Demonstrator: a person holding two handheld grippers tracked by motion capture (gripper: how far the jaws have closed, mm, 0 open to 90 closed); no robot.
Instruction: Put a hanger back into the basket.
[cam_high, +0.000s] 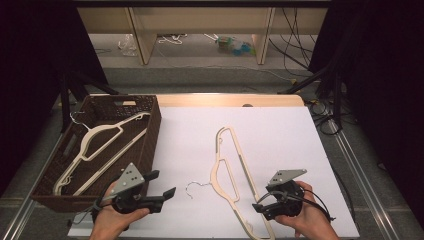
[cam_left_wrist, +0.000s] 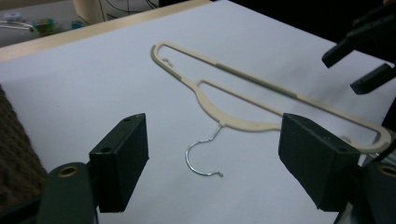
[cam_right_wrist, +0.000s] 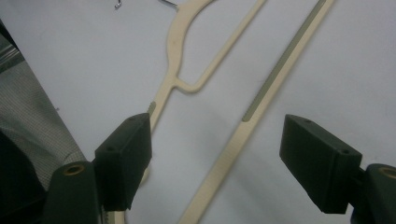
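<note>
white table (cam_high: 280, 130) in a dark room: cream plastic hanger (cam_high: 226, 172) lies centre-frame between the left gripper (cam_high: 162, 184) and right gripper (cam_high: 256, 206), both wide open, empty. likely next: clamp and lift it toward the upper-left brown wicker basket (cam_high: 152, 127).

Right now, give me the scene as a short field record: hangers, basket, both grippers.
hanger on table: cream hanger flat on the white table, metal hook toward the left gripper
basket: brown woven basket at the table's left edge, holding a second hanger
left gripper: jaws open, nothing between them
right gripper: jaws open, beside the hanger's near end
</note>
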